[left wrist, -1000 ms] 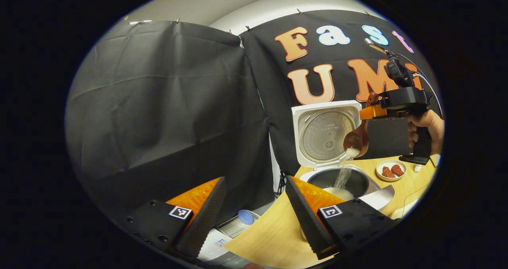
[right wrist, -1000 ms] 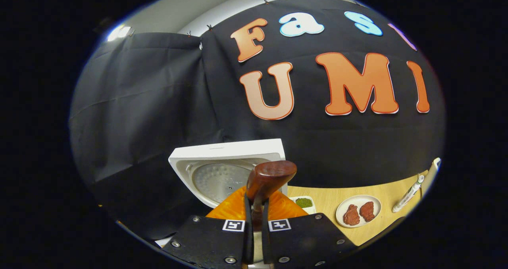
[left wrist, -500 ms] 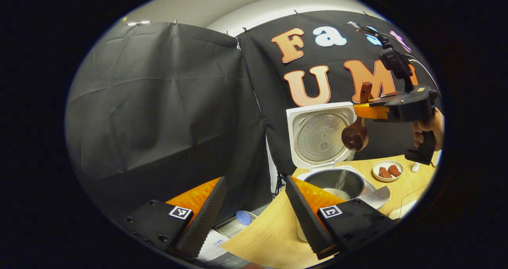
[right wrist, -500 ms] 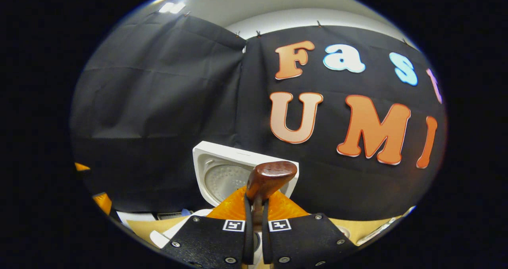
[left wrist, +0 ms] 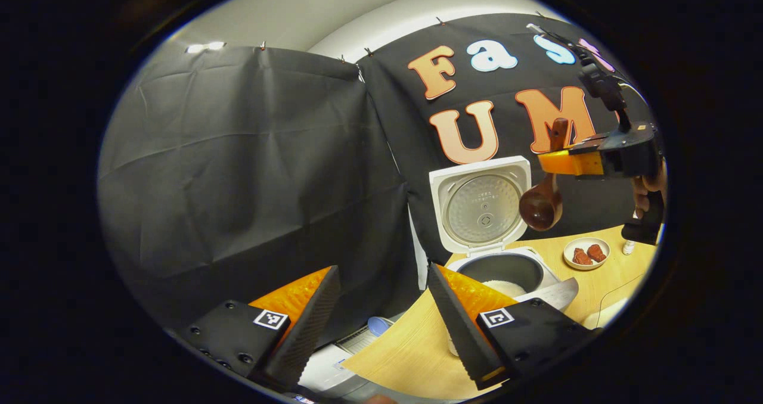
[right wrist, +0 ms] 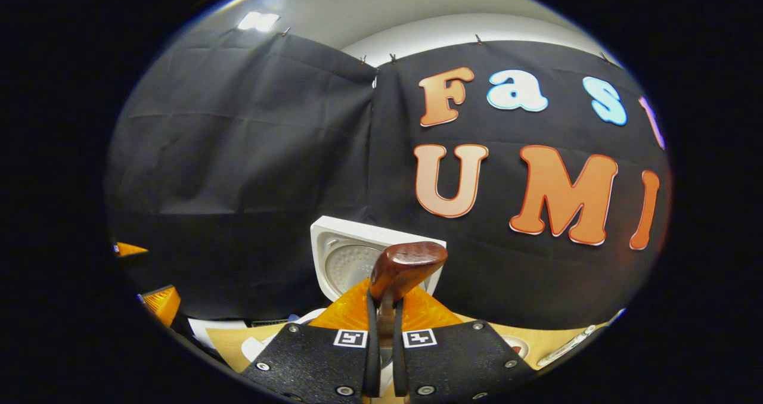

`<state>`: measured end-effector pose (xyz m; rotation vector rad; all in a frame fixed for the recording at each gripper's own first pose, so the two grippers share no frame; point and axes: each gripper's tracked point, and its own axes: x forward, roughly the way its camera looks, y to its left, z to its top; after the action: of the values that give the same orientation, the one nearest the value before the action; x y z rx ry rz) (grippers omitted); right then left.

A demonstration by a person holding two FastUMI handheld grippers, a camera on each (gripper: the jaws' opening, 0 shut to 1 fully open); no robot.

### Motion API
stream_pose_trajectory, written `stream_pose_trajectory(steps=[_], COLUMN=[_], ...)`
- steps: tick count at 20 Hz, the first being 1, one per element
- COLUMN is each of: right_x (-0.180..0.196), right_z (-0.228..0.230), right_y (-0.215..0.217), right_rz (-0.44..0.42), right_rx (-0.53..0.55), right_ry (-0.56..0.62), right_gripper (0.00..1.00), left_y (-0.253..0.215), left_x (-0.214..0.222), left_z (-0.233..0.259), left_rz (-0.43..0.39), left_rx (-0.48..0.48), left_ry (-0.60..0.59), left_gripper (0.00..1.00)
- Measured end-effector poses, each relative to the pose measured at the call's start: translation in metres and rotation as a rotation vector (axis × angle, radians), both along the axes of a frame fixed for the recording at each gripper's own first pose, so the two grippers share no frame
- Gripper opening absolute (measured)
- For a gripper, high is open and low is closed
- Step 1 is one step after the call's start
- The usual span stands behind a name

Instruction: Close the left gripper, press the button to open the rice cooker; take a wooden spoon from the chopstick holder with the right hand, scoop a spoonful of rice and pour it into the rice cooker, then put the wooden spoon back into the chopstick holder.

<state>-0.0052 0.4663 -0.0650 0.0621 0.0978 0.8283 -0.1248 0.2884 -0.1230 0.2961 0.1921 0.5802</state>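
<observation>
Rice poured; the wooden spoon now has to go back to the chopstick holder.

Nearest, my left gripper [left wrist: 381, 308] hangs spread and empty over the worktop [left wrist: 411, 350] edge. Beyond it the rice cooker [left wrist: 506, 270] stands open, rice in its pot, lid [left wrist: 480, 204] upright. Above and to one side, my right gripper [right wrist: 381, 326] pinches the wooden spoon [left wrist: 541, 204] by its handle, bowl hanging down and looking emptied. Next I judge a carry to the holder and a handle-up drop in.
</observation>
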Motion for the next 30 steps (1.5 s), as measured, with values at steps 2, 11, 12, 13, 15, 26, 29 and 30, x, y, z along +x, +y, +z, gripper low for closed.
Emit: stream_pose_trajectory(steps=[2, 11, 12, 13, 15, 26, 29, 30], right_x=[-0.001, -0.013, -0.014, -0.015, -0.017, -0.039, -0.046, -0.048], right_z=[-0.005, -0.046, -0.051, -0.058, -0.071, -0.158, -0.177, -0.183], right_y=[-0.032, -0.167, -0.184, -0.2, -0.232, -0.398, -0.429, -0.438], right_rz=[-0.012, -0.106, -0.125, -0.145, -0.195, -0.497, -0.552, -0.569], right_rx=[-0.002, -0.067, -0.072, -0.076, -0.078, -0.136, -0.147, -0.15], right_ry=[0.016, 0.068, 0.08, 0.094, 0.13, 0.337, 0.384, 0.398], right_gripper=[0.07, 0.08, 0.08, 0.08, 0.08, 0.08, 0.07, 0.07], left_y=[-0.015, -0.082, -0.09, -0.098, -0.116, -0.206, -0.22, -0.224], left_x=[-0.001, 0.011, 0.014, 0.017, 0.028, 0.065, 0.068, 0.069], left_z=[0.002, 0.016, 0.015, 0.015, 0.016, -0.004, -0.006, -0.007], left_rz=[0.001, -0.047, -0.059, -0.072, -0.108, -0.278, -0.301, -0.306], left_rx=[-0.003, -0.007, -0.006, -0.003, 0.0, -0.018, -0.017, -0.019], left_ry=[-0.002, -0.012, -0.012, -0.01, -0.004, 0.039, 0.046, 0.048], left_gripper=[0.99, 0.98, 1.0, 1.0, 0.99, 1.0, 0.99, 1.0])
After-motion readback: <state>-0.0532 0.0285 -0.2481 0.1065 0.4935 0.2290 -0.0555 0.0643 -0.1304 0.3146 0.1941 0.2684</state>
